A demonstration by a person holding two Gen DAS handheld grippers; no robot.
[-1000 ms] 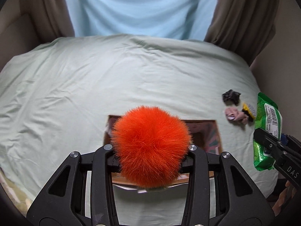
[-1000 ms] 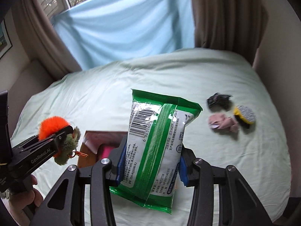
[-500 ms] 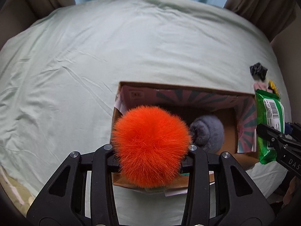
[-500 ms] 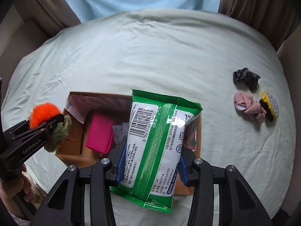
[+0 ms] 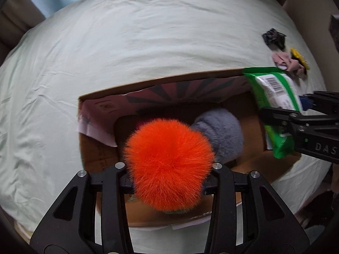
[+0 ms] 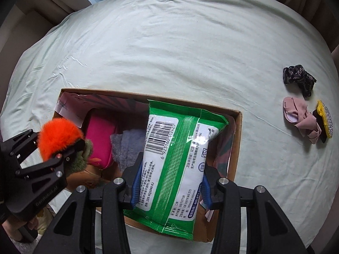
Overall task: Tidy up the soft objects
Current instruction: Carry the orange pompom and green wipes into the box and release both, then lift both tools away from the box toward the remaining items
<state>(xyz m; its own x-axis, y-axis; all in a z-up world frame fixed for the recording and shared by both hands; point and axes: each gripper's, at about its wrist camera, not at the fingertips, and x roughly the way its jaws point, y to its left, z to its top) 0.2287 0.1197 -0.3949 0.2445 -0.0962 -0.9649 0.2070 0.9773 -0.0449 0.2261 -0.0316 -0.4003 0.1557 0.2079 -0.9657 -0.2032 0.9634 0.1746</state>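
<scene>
The left tool (image 5: 168, 167) is clamped on a fluffy orange pom-pom (image 5: 169, 163), which fills the gap between its fingers and hangs over the near-left part of an open cardboard box (image 5: 99, 154); in the right wrist view the pom-pom (image 6: 59, 135) shows a greenish furry part beneath the orange. The right tool (image 6: 169, 185) grips a green and white wipes packet (image 6: 175, 160) by its lower half, its blue pads pressed to the packet's sides, and holds it above the right part of the cardboard box (image 6: 235, 139). The box sits on the bed (image 6: 180, 48) near its near edge, on a pale green sheet. Inside the box lie a grey plush item (image 5: 222, 131) and, to the left of it, a bright pink item (image 6: 99, 137). Towards the right edge of the bed, well apart from the box, three small things lie close together: a dark scrunchie (image 6: 298, 78), a pink fabric piece (image 6: 300, 118) and, touching that piece, a yellow item with a glittery face (image 6: 325, 118).
</scene>
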